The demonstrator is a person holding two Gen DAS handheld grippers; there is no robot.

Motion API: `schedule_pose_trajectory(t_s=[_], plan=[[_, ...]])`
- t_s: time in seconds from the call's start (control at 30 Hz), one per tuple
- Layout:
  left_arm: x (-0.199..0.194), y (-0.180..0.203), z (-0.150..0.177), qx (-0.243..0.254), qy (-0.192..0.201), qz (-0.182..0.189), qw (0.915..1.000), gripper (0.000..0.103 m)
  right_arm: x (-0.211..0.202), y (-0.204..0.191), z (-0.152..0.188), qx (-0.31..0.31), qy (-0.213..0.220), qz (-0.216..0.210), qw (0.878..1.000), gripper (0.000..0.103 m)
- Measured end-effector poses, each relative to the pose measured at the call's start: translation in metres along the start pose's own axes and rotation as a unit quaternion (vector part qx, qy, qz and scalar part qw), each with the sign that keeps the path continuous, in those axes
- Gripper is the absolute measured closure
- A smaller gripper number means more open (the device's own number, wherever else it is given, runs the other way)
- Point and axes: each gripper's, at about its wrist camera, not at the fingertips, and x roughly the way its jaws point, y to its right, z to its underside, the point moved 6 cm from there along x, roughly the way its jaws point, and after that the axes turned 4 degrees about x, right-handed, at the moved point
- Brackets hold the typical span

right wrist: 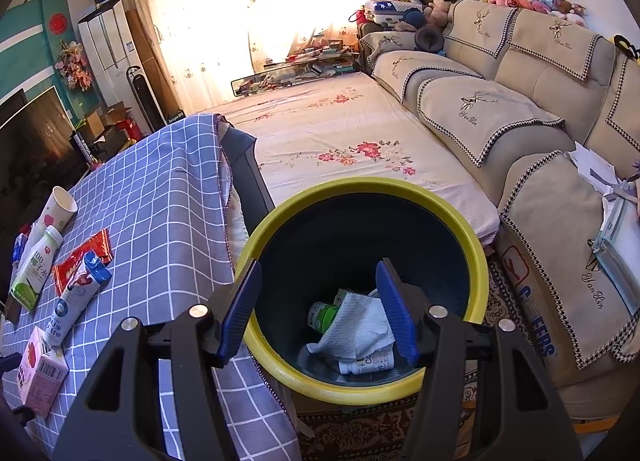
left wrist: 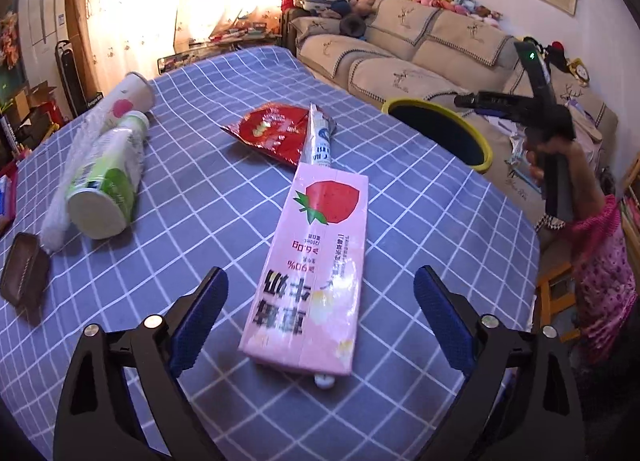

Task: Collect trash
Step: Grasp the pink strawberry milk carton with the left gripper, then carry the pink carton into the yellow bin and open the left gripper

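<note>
Though the bin (right wrist: 476, 261) already has a tissue, bottle & can, lots left on the table (left wrist: 420, 197): pink carton (left wrist: 316, 261) sits between my left jaws (left wrist: 320, 321), spread, not touching; right jaws (right wrist: 320, 309) spread, empty over bin.

One pink carton (left wrist: 312, 269); two bottles on the cloth, green-labelled (left wrist: 106, 177) and blue-labelled (left wrist: 318, 137); one paper cup (left wrist: 128, 95); one red wrapper (left wrist: 272, 127); one yellow-rimmed bin (right wrist: 360, 289), lower centre.

Each tool, the left tool (left wrist: 320, 317) and the right tool (right wrist: 318, 311), is built of black angular arms, blue ribbed pads (left wrist: 198, 321) and silver round screws (left wrist: 91, 330). A pink patterned garment (left wrist: 604, 261) is worn.
</note>
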Motion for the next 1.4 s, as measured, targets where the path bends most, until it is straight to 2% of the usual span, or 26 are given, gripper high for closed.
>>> schedule_pose_trajectory(t_s=[0.23,0.37,0.47,0.7,0.9,1.0,1.13,1.4], plan=[[0.026,-0.004,-0.009,0.0,-0.029,-0.012,0.9995,0.027,0.011,-0.001,0.003,0.0,-0.01,-0.001,1.0,0.045],[0.036,-0.006,-0.015,0.0,-0.045,-0.019,0.9988,0.038,0.018,-0.002,0.006,0.001,-0.015,-0.004,1.0,0.045],[0.04,-0.005,-0.019,0.006,-0.049,-0.03,0.9984,0.053,0.022,0.0,0.006,0.002,-0.018,-0.006,1.0,0.045],[0.03,-0.006,-0.02,-0.002,-0.063,-0.043,0.9971,0.053,0.019,0.008,0.005,0.012,-0.012,-0.015,1.0,0.045],[0.006,0.007,-0.045,0.015,-0.039,-0.042,0.9982,0.053,0.002,0.014,0.001,0.02,0.012,-0.028,0.999,0.045],[0.002,0.019,-0.071,0.025,-0.02,-0.027,0.9991,0.053,-0.007,0.017,-0.002,0.02,0.024,-0.032,0.999,0.045],[0.016,0.041,-0.109,0.045,-0.007,-0.011,0.9989,0.053,-0.022,0.031,-0.008,0.027,0.044,-0.03,0.998,0.045],[0.081,0.113,-0.186,0.09,-0.012,0.06,0.994,0.053,-0.049,0.079,-0.01,0.06,0.07,-0.005,0.996,0.045]])
